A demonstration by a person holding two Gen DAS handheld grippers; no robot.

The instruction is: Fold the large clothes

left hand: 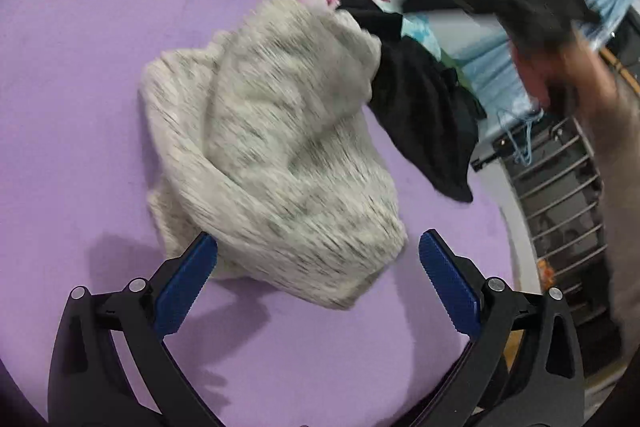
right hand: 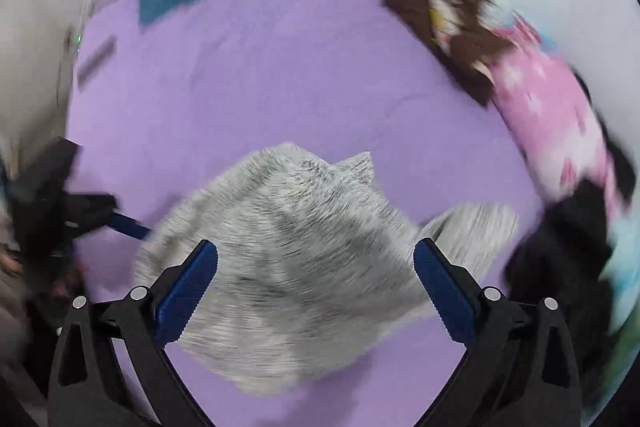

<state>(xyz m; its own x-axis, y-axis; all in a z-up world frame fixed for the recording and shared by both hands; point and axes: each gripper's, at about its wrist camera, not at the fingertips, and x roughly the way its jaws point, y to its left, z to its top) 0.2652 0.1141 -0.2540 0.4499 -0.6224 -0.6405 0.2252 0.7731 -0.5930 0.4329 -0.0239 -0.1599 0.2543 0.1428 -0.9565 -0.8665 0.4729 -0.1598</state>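
Tools point(left hand: 318, 255) point(right hand: 316, 263) gaping, fuzzy grey garment point(left hand: 276, 155) rumpled

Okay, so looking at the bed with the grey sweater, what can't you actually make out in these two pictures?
- Grey sweater: sleeves and neckline unclear; bunched up and motion-blurred in both wrist views.
- Right gripper: just a dark smear in the left wrist view, with the hand blurred too.
- Left gripper: only one blue finger shows in the right wrist view, the rest blurred at the edge.
- Black clothes: too heaped to tell what they are.
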